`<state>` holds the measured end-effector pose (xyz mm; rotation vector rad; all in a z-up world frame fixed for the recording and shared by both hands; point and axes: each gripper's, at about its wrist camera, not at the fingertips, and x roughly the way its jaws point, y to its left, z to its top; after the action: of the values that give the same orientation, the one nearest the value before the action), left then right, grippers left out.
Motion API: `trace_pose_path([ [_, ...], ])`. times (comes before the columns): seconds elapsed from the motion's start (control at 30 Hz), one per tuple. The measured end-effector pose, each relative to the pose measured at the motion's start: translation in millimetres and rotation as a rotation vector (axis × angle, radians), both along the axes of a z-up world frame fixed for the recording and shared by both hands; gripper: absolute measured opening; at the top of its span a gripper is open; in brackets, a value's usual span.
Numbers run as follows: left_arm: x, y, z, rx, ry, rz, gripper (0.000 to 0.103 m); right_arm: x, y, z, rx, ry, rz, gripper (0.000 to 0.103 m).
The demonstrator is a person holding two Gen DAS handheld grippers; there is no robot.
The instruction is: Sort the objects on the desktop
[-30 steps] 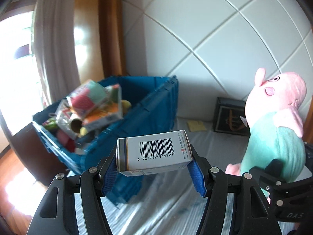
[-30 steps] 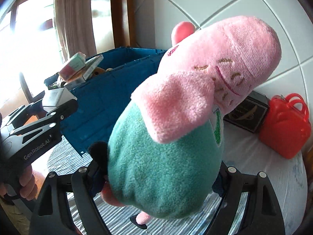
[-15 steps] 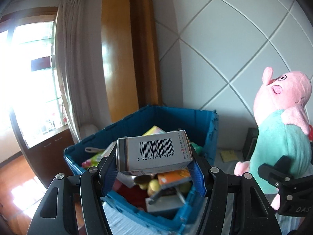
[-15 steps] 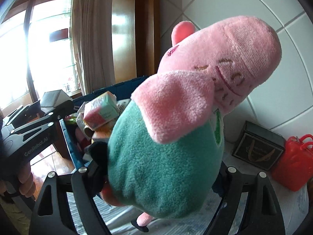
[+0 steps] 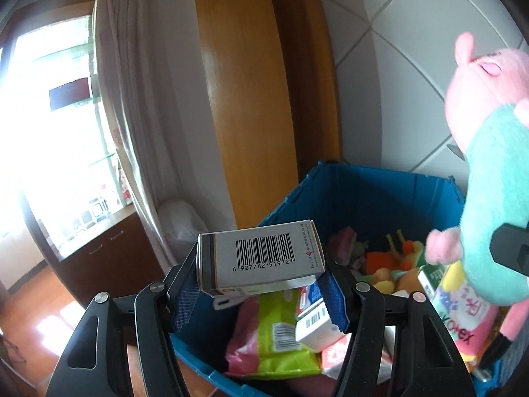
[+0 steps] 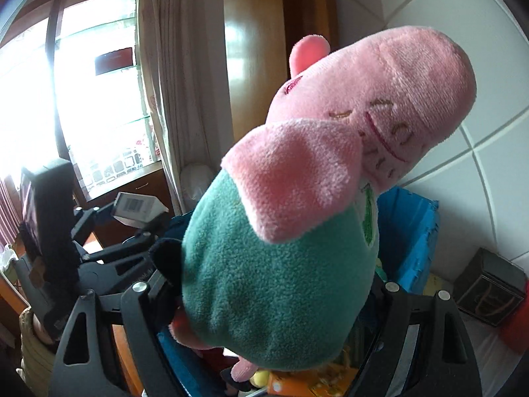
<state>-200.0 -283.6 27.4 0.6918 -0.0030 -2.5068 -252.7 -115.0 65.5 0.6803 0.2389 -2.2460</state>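
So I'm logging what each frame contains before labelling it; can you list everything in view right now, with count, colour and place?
Small cardboard box with barcode: one, white-grey, clamped in the left gripper above the crate.
Plush pig toy: one, pink with teal shirt, held in the right gripper over the crate.
Plastic storage crate: one, blue, below both grippers, full of items.
Snack packet: one, lime-green and pink, inside the crate.
Dark box: one, black-grey, by the tiled wall, right of the crate.
Curtain: one, off-white, beside the window.
Left gripper: one, black with blue pads, shut on the barcode box.
Right gripper: one, black, shut on the pig.
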Motion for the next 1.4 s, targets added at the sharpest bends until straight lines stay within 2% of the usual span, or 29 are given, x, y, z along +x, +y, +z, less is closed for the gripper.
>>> trace_pose_path([
  [0.13,-18,-15,-25,0.042,-0.062,-0.044,0.064,-22,-45,-29,0.108,-0.075,0.006,0.085],
  [0.3,-37,-20,-50,0.093,-0.108,-0.108,0.065,-42,-61,-59,0.169,-0.117,-0.043,0.086],
  [0.4,-43,-22,-55,0.106,-0.117,-0.116,0.066,-47,-65,-59,0.181,-0.099,-0.073,0.086],
  [0.53,-44,-25,-56,0.114,-0.103,-0.116,0.078,-49,-66,-53,0.173,-0.082,-0.095,0.086],
  [0.63,-42,-22,-52,0.108,-0.087,-0.128,0.081,-51,-86,-47,0.156,-0.070,-0.111,0.087],
  [0.83,-31,-9,-39,0.093,-0.062,-0.151,0.081,-44,-54,-25,0.134,-0.051,-0.142,0.087],
  [1.13,-8,1,-31,0.099,-0.042,-0.163,0.081,-19,-33,-18,0.120,-0.034,-0.180,0.088],
  [1.4,24,20,-23,0.129,-0.014,-0.198,0.082,18,-4,-12,0.098,-0.012,-0.206,0.088],
])
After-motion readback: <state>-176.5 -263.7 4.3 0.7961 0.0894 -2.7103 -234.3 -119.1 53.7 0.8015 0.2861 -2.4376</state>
